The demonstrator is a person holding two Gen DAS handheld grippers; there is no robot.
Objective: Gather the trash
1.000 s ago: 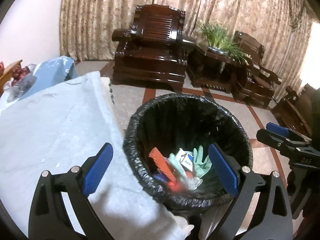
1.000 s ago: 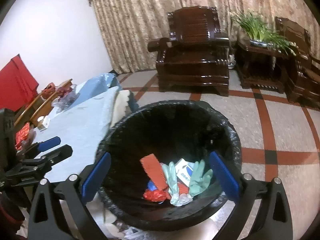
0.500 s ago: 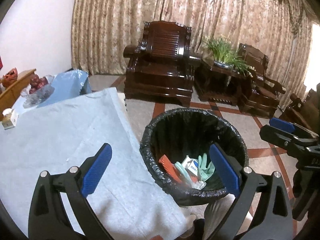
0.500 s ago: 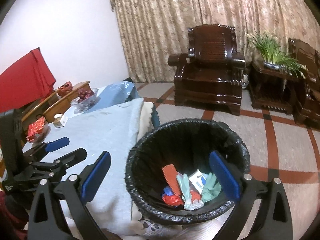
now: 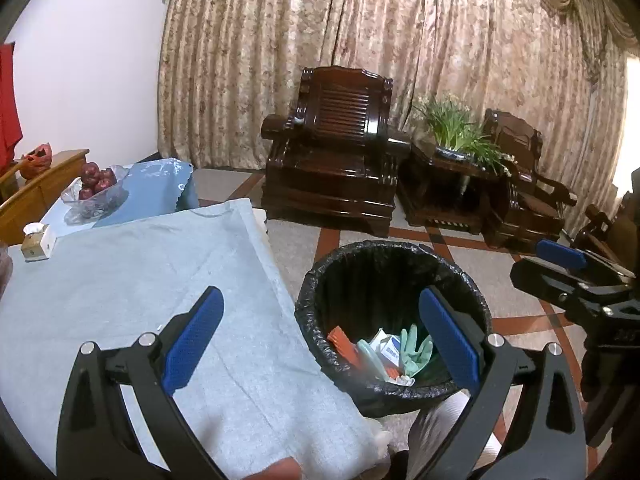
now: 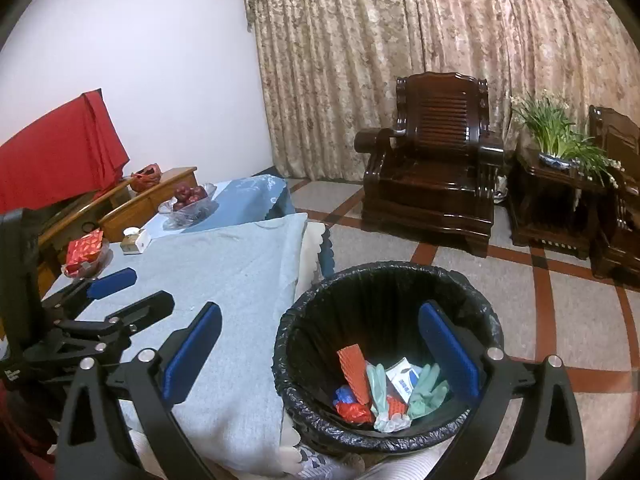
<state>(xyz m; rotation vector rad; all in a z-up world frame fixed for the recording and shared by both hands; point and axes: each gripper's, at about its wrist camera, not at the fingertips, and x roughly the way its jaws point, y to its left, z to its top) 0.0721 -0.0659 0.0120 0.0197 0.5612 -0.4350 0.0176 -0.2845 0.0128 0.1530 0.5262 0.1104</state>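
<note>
my left claw point(image 5: 320, 334) spread, empty | my right claw point(image 6: 320, 346) spread, empty | bench point(image 5: 120, 272) beside lined trash bin point(image 6: 384, 276) | bin holds green gloves point(image 6: 428, 390), orange wrapper point(image 6: 354, 372), small carton point(image 6: 404, 378)

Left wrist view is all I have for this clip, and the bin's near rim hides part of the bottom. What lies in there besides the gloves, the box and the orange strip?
Observer: In the right wrist view, a crumpled red wrapper lies at the bottom of the bin, next to the orange strip, with a blue scrap on it.
Operator: Anything outside the bin that I can't see?
Observer: A red patterned packet sits in a glass dish near the left edge of the table.
Operator: Is my gripper carrying anything?
Observer: No. Seen from the side, the left gripper is open with nothing between its fingers.
</note>
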